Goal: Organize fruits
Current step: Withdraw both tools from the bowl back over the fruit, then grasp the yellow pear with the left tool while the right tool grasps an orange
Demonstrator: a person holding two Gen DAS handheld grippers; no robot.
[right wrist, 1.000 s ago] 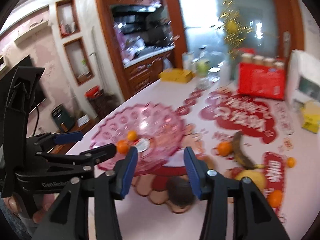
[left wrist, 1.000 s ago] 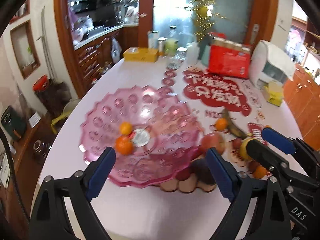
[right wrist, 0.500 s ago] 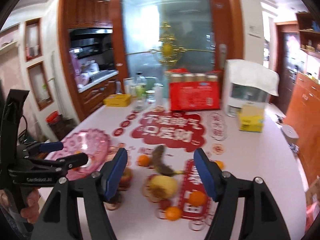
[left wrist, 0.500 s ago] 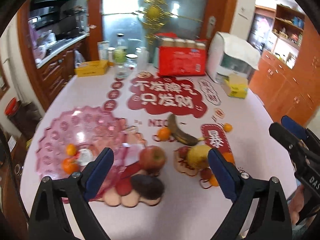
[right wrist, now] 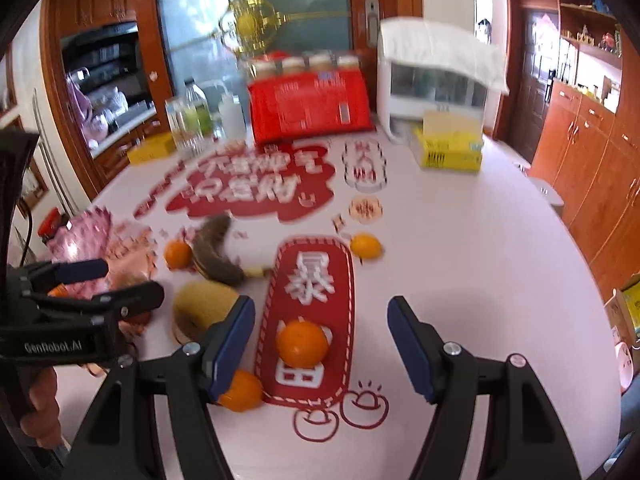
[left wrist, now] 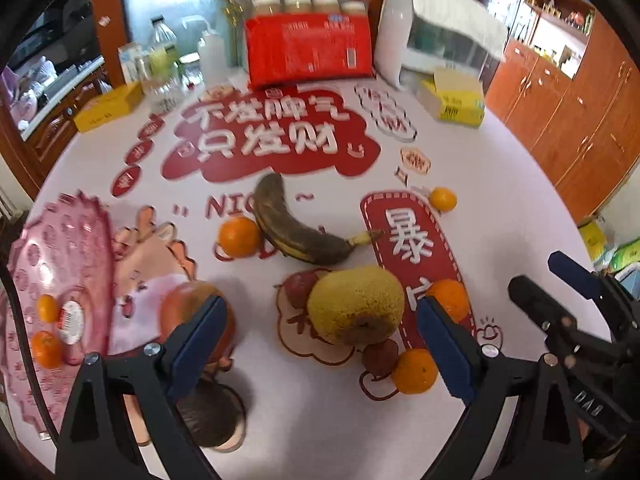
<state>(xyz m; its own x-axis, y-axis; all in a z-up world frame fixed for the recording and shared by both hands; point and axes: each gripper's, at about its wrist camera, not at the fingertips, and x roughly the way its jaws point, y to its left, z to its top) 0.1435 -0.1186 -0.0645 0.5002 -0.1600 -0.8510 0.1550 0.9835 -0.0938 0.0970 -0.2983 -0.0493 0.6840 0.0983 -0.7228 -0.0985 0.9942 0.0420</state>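
Here the orange [right wrist: 303,343] on the counter [right wrist: 460,240] is framed just ahead of the empty, half-spread right gripper [right wrist: 320,344], nearer than the wide-open, empty left gripper [left wrist: 320,340], with the pink bowl [right wrist: 80,240] well to its left.

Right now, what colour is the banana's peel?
Mostly dark brown, yellow only near the stem; the banana shows best in the left wrist view.

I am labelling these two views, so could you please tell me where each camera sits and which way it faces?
Left wrist: on the left gripper, looking down at the pear and banana; the right gripper shows.
Right wrist: on the right gripper, looking down at an orange; the left gripper and a hand show.
Shared: banana, pear, red package.
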